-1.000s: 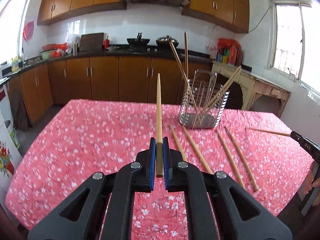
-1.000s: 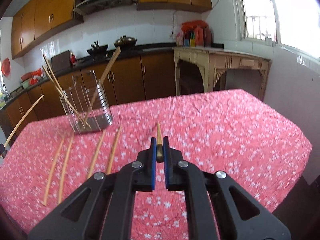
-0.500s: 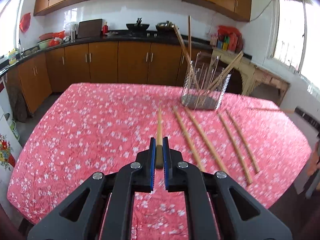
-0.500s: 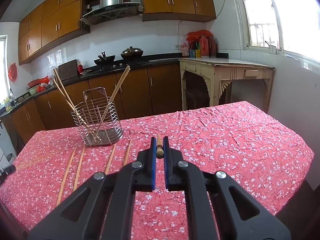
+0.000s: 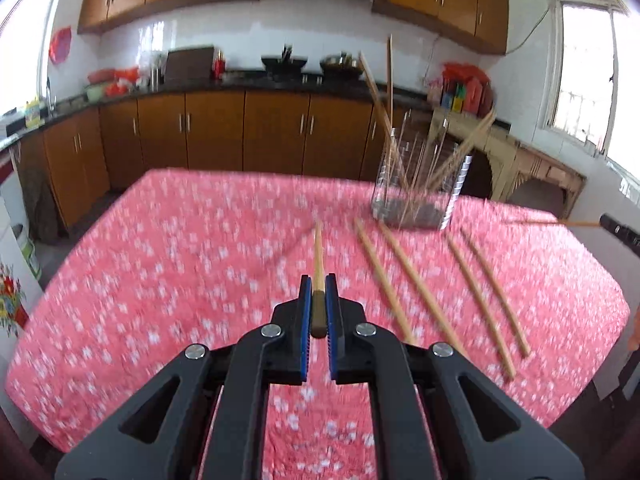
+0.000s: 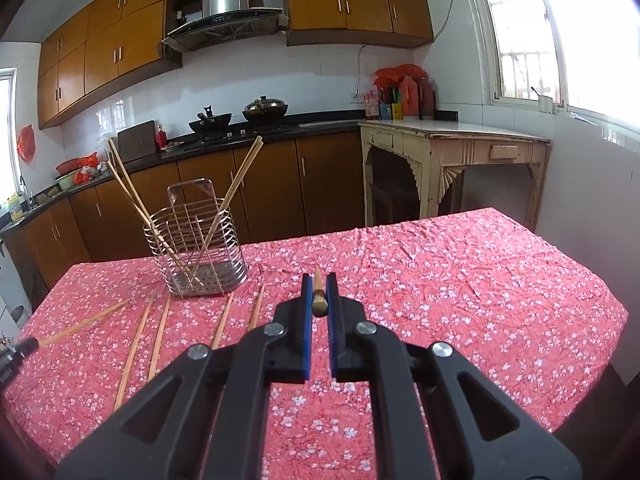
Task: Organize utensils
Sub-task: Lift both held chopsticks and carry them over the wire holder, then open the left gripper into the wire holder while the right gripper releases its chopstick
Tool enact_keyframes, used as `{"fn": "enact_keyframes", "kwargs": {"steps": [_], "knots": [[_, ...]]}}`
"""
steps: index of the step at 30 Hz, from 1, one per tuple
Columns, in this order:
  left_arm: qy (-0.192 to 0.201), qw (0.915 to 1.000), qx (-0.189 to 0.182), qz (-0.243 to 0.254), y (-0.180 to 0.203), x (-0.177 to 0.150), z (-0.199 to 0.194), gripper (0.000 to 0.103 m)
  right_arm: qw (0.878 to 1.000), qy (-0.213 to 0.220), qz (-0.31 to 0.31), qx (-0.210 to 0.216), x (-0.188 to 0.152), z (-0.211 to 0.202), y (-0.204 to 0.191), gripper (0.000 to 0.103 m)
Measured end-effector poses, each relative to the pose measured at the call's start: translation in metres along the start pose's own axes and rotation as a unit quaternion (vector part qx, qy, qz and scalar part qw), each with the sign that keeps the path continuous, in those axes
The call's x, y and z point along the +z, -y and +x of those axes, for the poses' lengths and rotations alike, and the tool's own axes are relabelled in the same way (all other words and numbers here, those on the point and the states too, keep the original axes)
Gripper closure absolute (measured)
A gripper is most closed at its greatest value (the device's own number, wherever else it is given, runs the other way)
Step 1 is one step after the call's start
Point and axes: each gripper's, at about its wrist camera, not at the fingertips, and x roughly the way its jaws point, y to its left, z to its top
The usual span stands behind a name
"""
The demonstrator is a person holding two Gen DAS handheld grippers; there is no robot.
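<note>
Left wrist view, blurred: the left tongs (image 5: 319, 312) pinch a wooden chopstick (image 5: 318, 256) by its thick end, its tip slanting down toward the middle of the worktop (image 5: 160, 264), which wears a pink floral cloth. Four loose chopsticks (image 5: 412, 280) lie side by side just in front of the wire utensil basket (image 5: 416, 196) near the far edge; the basket holds several more, leaning outward. Right wrist view: the right tongs (image 6: 319, 312) pinch another chopstick (image 6: 319, 292) by its thick end, pointing at the far edge, right of the basket (image 6: 198, 252).
</note>
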Motion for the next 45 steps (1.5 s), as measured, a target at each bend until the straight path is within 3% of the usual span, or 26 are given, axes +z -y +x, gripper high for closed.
{"fn": "enact_keyframes", "kwargs": {"steps": [7,17,32,36,42,45], "knots": [[0.061,0.9981,0.002,0.004,0.006,0.036,-0.016,0.096,1.0,0.022,-0.006,0.005,0.014,-0.003,-0.006,0.096],[0.106,0.9943,-0.002,0.011,0.019,0.079,-0.026,0.096,0.998,0.057,-0.008,0.025,0.048,-0.007,-0.013,0.096],[0.162,0.9849,-0.059,0.014,0.053,0.155,-0.049,0.096,0.987,0.11,0.002,0.12,0.121,-0.028,-0.036,0.096],[0.167,0.9826,-0.081,0.014,0.069,0.178,-0.045,0.096,0.981,0.137,0.0,0.139,0.147,-0.031,-0.051,0.096],[0.187,0.9799,-0.068,0.013,0.092,0.215,-0.025,0.096,0.969,0.196,0.015,0.151,0.199,-0.027,-0.068,0.096],[0.19,0.9799,-0.06,0.011,0.1,0.228,-0.007,0.096,0.97,0.188,0.017,0.154,0.214,-0.004,-0.079,0.096]]}}
